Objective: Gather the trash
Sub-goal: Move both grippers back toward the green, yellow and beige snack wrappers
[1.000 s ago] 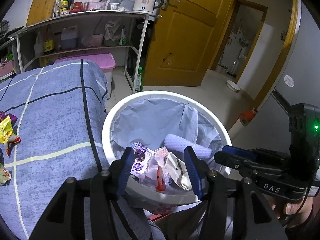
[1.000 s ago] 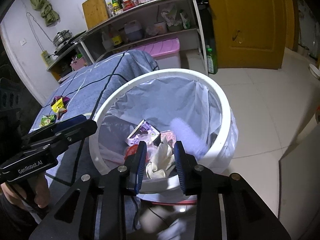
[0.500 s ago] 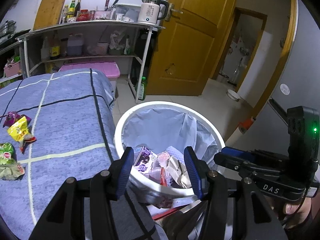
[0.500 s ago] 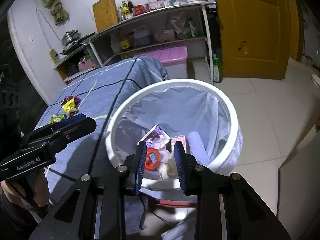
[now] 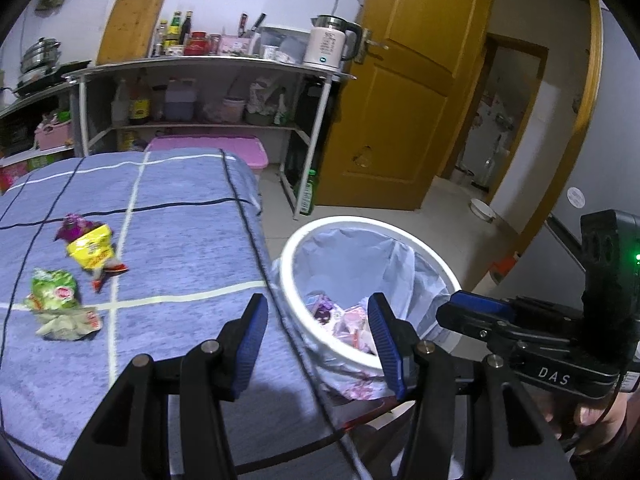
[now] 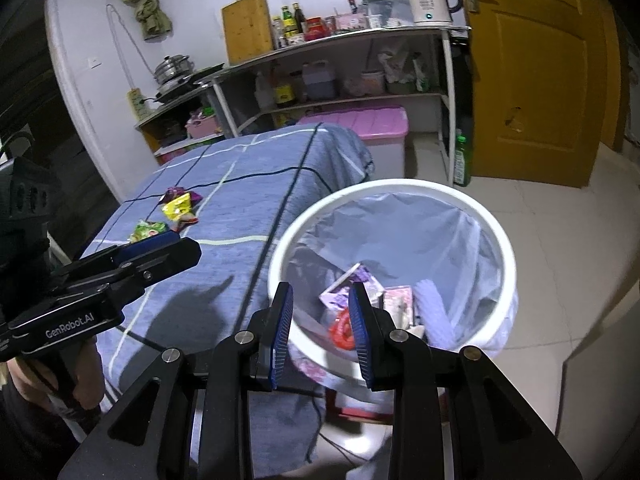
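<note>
A white trash bin [image 5: 352, 224] with a pale liner stands beside the blue-covered table [image 5: 180, 240]; it also shows in the right wrist view [image 6: 400, 188]. Wrappers lie inside it. On the table lie a yellow wrapper [image 5: 91, 249], a purple wrapper [image 5: 72, 226], a green wrapper [image 5: 54, 289] and a pale crumpled wrapper [image 5: 68, 322]. The yellow wrapper [image 6: 178, 206] and the green wrapper [image 6: 146, 230] also show in the right wrist view. My left gripper [image 5: 316, 332] is open and empty over the table's edge by the bin. My right gripper [image 6: 320, 320] is open and empty above the bin's near rim.
A metal shelf rack [image 5: 208, 68] with bottles, a kettle [image 5: 328, 46] and a pink storage box [image 5: 208, 148] stands behind the table. A green bottle [image 5: 307, 194] stands on the floor by the rack. A yellow door [image 5: 404, 92] is at the back right.
Both grippers have pulled back and up from the bin and swung left toward the table. The right gripper's jaws have opened wider. The wrappers on the table have come into fuller view.
</note>
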Action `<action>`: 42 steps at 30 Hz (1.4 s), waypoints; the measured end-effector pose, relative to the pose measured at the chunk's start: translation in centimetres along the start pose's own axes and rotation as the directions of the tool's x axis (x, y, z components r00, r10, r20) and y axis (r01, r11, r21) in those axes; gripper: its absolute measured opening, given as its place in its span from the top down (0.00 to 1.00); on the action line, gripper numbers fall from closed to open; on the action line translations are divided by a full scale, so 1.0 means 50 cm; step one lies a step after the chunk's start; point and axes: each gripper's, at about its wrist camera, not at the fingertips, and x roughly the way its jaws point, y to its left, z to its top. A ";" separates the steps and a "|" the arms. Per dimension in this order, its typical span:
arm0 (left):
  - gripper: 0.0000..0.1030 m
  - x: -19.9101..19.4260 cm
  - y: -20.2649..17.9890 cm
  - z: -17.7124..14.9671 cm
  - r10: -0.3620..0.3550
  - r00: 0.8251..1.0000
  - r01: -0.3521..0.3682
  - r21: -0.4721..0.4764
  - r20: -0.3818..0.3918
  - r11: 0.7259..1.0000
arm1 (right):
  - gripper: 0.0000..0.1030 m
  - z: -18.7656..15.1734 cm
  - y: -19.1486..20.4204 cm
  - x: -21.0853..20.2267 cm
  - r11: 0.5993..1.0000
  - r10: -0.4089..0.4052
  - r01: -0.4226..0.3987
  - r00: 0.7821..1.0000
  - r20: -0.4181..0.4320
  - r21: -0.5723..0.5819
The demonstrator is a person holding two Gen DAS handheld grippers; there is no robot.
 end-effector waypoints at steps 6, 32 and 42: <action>0.48 -0.030 0.051 -0.019 0.060 0.998 -0.060 -0.039 0.009 0.997 | 0.60 0.002 0.040 0.017 0.998 0.047 -0.048 0.999 -0.010 -0.027; 0.39 -0.099 0.304 -0.065 0.317 0.949 -0.306 -0.258 0.000 0.917 | 0.60 0.033 0.177 0.109 0.970 0.188 -0.197 0.979 -0.077 -0.139; 0.35 -0.070 0.348 -0.065 0.335 0.942 -0.328 -0.292 -0.029 0.898 | 0.57 0.045 0.191 0.146 0.966 0.197 -0.211 0.975 -0.103 -0.147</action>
